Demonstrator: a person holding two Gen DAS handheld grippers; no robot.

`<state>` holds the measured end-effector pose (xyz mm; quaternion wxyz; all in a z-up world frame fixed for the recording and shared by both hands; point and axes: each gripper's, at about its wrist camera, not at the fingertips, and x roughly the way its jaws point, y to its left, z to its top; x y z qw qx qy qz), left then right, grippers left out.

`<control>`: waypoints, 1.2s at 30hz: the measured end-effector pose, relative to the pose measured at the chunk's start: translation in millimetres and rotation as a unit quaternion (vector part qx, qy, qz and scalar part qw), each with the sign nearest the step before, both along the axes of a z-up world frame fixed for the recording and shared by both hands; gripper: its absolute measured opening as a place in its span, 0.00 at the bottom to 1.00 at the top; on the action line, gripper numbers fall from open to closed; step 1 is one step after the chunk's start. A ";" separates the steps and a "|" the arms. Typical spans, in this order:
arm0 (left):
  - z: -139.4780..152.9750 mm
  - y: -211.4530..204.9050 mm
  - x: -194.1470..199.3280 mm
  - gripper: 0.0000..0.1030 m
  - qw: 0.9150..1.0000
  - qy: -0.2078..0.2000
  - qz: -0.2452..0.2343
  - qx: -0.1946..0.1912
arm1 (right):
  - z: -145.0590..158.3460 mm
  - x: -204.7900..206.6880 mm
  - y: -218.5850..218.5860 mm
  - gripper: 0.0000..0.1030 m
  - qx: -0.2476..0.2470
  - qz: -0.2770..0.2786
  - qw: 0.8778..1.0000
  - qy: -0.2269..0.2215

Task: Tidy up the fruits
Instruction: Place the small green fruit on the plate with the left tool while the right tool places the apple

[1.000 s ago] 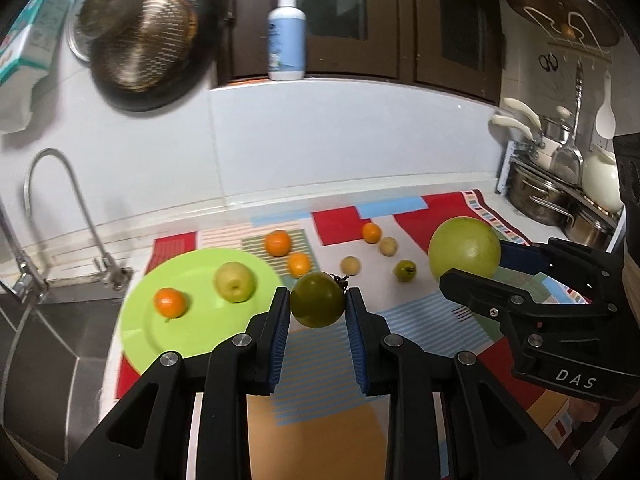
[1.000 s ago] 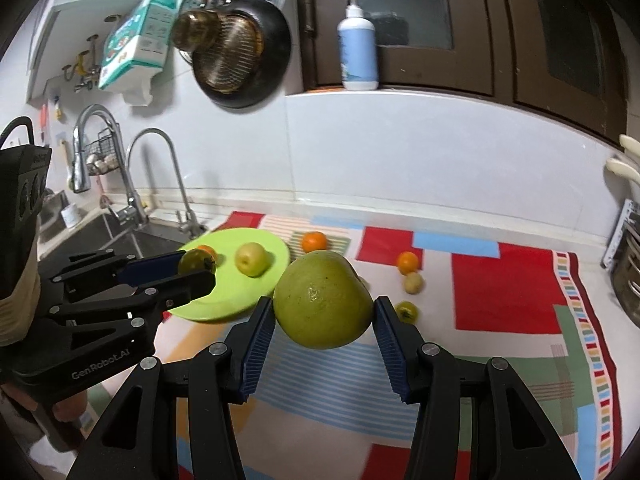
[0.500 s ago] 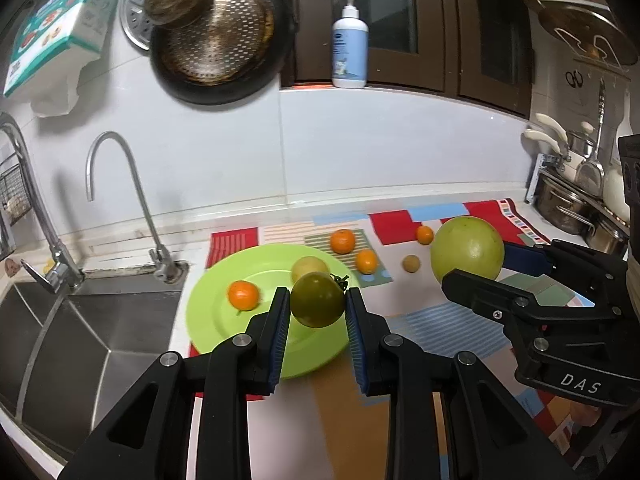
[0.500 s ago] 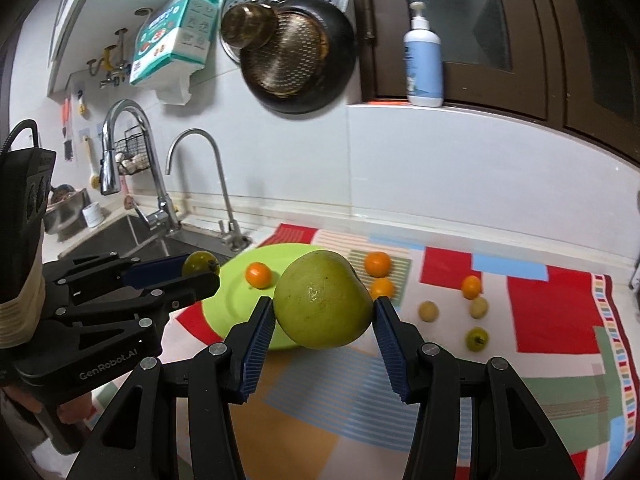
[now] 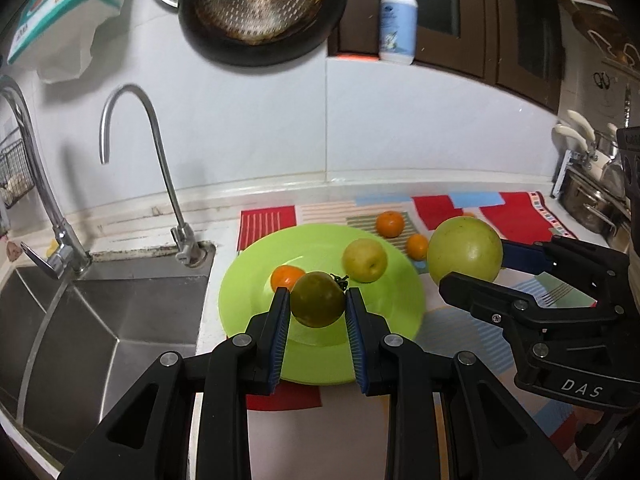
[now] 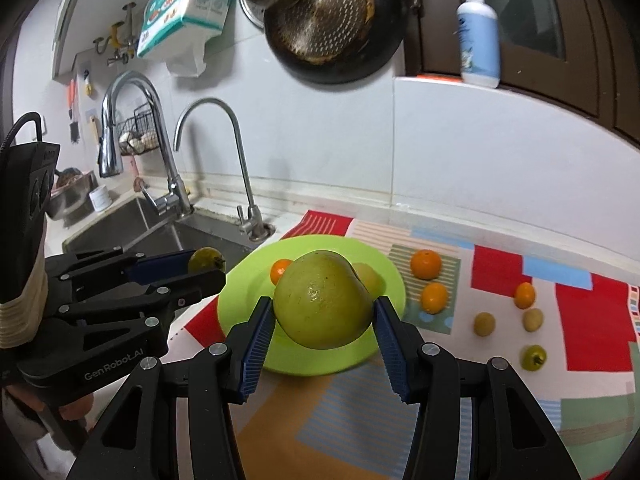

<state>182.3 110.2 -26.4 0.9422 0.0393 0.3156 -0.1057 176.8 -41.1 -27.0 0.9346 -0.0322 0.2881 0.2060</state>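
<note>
Both tools are loaded above the green plate, which sits on the patterned mat beside the sink. The left tool is clamped on a small dark-green fruit over the plate's near-left part; the right tool is clamped on a large pale-green fruit further right. An orange and a yellow fruit already lie on the plate. The step looks like setting both down: lower each until it is nearly touching a bare patch, keep the tools apart from each other, and let go gently, since round fruit may roll towards the rim or sink.
</note>
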 end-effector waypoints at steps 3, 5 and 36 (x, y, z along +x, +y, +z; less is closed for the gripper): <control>-8.8 3.7 11.5 0.27 1.000 0.011 0.001 0.000 | -7.5 11.9 6.4 0.50 -0.004 0.006 1.000 0.011; -16.0 5.1 19.8 0.27 1.000 0.019 0.002 0.001 | -13.1 19.7 10.0 0.50 -0.008 0.010 1.000 0.018; -48.3 14.7 51.0 0.47 0.997 0.066 0.030 0.002 | -53.8 61.3 15.1 0.59 -0.022 -0.010 0.998 0.054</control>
